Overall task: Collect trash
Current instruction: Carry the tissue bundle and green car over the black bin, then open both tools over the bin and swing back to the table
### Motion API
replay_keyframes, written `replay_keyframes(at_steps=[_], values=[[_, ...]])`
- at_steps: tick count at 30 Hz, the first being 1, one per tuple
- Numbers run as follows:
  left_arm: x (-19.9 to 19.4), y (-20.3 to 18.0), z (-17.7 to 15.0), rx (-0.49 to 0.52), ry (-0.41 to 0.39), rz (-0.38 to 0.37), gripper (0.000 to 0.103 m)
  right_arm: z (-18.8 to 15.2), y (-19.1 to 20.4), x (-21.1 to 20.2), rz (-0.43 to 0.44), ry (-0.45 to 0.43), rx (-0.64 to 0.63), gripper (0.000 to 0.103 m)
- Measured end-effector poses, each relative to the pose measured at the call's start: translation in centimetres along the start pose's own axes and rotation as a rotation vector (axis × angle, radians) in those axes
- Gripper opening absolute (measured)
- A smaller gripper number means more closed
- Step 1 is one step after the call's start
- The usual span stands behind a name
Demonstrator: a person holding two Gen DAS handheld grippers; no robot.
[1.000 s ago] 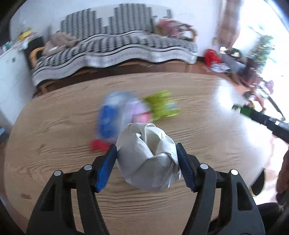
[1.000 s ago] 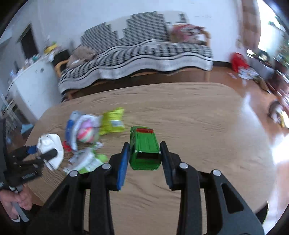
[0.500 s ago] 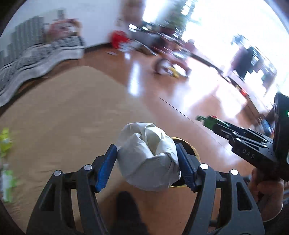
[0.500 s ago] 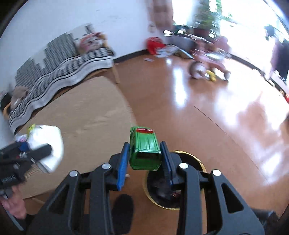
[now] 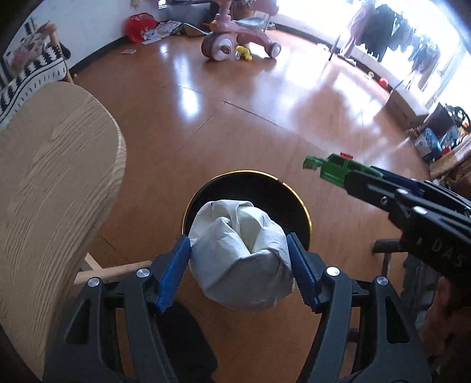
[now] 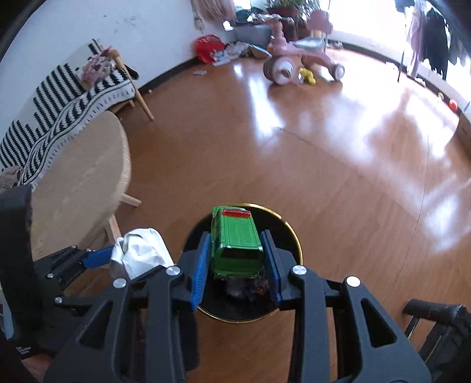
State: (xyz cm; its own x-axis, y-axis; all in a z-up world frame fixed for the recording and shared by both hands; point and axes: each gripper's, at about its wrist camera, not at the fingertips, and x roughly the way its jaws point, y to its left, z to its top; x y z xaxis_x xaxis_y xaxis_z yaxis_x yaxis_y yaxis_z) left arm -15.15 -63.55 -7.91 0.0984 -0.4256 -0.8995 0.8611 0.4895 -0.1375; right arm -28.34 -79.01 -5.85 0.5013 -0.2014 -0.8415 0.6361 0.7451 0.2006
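Note:
My left gripper [image 5: 239,259] is shut on a crumpled white paper ball [image 5: 240,253] and holds it above a black trash bin with a gold rim [image 5: 306,212] on the floor. My right gripper [image 6: 237,256] is shut on a green toy car [image 6: 237,244] and holds it over the same bin [image 6: 295,238], which has some trash inside. The right gripper with the car [image 5: 338,169] shows at the right of the left wrist view. The left gripper with the paper ball [image 6: 138,253] shows at the left of the right wrist view.
A wooden table [image 5: 53,182] stands left of the bin, also seen in the right wrist view [image 6: 82,182]. A pink tricycle [image 5: 235,38] and a red basket [image 5: 138,23] stand far across the wooden floor. A striped sofa [image 6: 67,97] is behind the table. A dark chair [image 6: 435,318] is at the right.
Both grippers have swung away from the table and its wrappers to the floor bin. The paper ball and the green car now hang over the bin's opening.

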Motion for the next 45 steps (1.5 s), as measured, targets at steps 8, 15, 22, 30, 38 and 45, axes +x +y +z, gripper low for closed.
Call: replay_keyframes(at_steps=[8, 15, 22, 30, 38, 45], values=[[1.4, 0.0, 0.6, 0.002, 0.011, -0.003, 0.065, -0.6, -0.5, 2.2, 0.015, 0.030, 0.023, 0.035], [1.8, -0.1, 0.6, 0.003, 0.023, -0.019, 0.067, -0.1, -0.1, 1.6, 0.014, 0.018, 0.021, 0.036], [1.7, -0.1, 0.5, -0.007, 0.025, -0.020, 0.083, 0.8, -0.2, 0.0, 0.005, -0.027, 0.046, 0.074], [-3.3, 2.7, 0.7, -0.105, -0.060, -0.076, 0.090, 2.2, 1.9, -3.0, 0.018, -0.077, 0.036, 0.076], [-16.6, 17.4, -3.3, -0.282, -0.276, 0.068, 0.091, 5.2, 15.0, -6.3, 0.166, -0.166, -0.093, 0.083], [-26.9, 32.1, -14.9, -0.466, -0.344, 0.308, 0.092, 2.8, 36.3, -4.5, 0.374, -0.098, -0.339, 0.083]])
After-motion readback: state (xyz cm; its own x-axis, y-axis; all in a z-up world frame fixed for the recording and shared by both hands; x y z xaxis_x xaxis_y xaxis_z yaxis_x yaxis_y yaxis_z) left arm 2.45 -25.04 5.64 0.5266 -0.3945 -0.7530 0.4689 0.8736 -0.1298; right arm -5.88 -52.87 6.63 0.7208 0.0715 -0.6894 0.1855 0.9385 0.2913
